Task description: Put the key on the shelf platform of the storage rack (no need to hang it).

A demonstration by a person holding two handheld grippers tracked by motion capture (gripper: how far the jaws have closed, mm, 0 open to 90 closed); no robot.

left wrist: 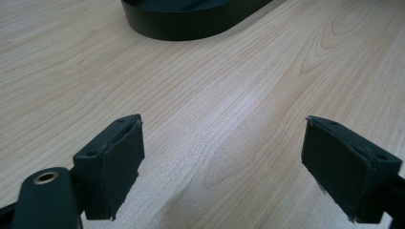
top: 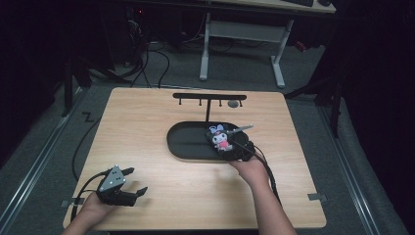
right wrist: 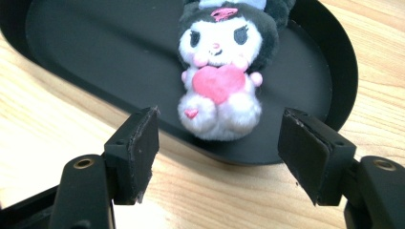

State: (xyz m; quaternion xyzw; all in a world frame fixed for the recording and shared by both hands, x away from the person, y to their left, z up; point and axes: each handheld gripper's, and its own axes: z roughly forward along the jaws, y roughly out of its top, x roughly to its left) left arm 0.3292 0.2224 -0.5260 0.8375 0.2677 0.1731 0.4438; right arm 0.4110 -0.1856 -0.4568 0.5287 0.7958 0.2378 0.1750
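Plush toy (right wrist: 220,76) is the thing being handled, a little black-and-white character hugging a pink heart. Going left to right: the left gripper (top: 134,182) sits parked near the table's (top: 147,127) front-left corner, jaws spread wide over bare wood with nothing in them, so it looks like it's just keeping out of the way. Then comes the black oval tray (top: 183,142) mid-table, under a small black hook rack (top: 209,97). The toy lies on its back at the tray's right end, probably so it stays put. The right gripper (right wrist: 218,143) hangs just short of the toy, jaws wide apart either side, gripping nothing, pads clear of the fur.
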